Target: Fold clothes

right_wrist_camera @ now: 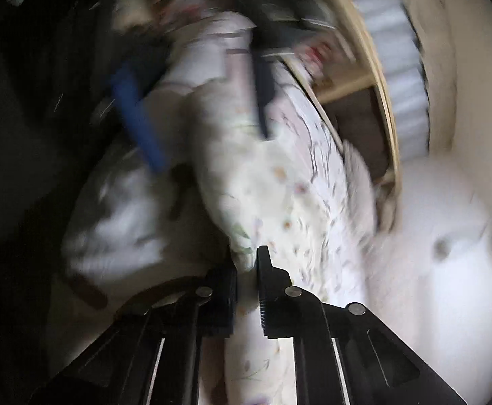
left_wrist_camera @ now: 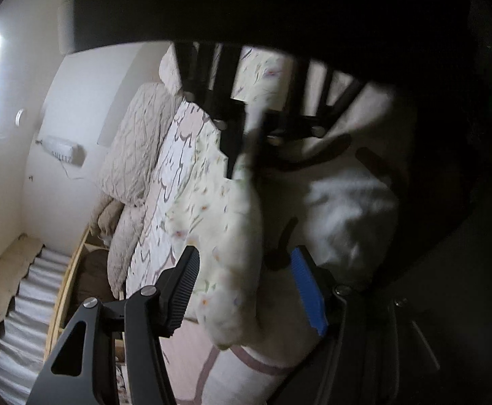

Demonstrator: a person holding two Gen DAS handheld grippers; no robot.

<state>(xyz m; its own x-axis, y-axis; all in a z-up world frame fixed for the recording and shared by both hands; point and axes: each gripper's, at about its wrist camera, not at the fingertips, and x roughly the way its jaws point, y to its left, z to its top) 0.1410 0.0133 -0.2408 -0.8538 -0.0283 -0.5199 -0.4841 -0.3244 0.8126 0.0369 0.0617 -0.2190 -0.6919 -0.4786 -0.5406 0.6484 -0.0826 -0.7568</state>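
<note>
Right tongs (right_wrist_camera: 246, 283) pinch the floral garment (right_wrist_camera: 262, 195), seemingly taut.

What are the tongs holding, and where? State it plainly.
The right tongs pinch a bunched fold of the cream floral-print cloth garment. The left tongs stand open around the same garment, not clamped.

bed (left_wrist_camera: 151, 236), beige quilt (left_wrist_camera: 134, 155), floral garment (left_wrist_camera: 208, 209)
</note>
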